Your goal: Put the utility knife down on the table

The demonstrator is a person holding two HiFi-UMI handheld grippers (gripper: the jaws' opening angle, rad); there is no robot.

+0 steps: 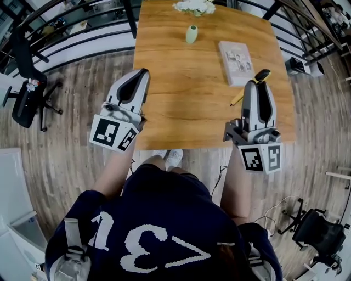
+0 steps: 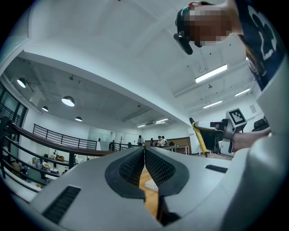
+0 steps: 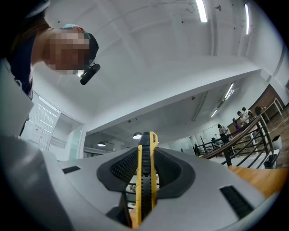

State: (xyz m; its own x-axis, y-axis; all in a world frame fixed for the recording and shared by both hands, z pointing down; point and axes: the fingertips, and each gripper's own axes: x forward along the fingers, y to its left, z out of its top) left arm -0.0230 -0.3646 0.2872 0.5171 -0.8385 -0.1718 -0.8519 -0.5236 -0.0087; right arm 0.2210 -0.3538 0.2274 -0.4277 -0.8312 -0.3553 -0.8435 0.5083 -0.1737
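A yellow and black utility knife (image 3: 145, 180) stands clamped between the pads of my right gripper (image 3: 145, 151), its tip poking out past the fingertips. In the head view the right gripper (image 1: 259, 82) hangs over the near right part of the wooden table (image 1: 181, 93), and the knife (image 1: 262, 74) sticks out beyond the jaws with its yellow tail (image 1: 237, 100) below. My left gripper (image 1: 143, 72) hovers at the table's near left edge, jaws together and holding nothing. The left gripper view shows its pads (image 2: 135, 167) closed and the knife (image 2: 199, 140) off to the right.
A book (image 1: 236, 62) lies flat on the table just beyond the right gripper. Farther back stand a small green vase (image 1: 191, 34) and white flowers (image 1: 195, 6). Black office chairs sit on the floor at the left (image 1: 24, 82) and lower right (image 1: 319, 231). Railings (image 1: 77, 27) run behind the table.
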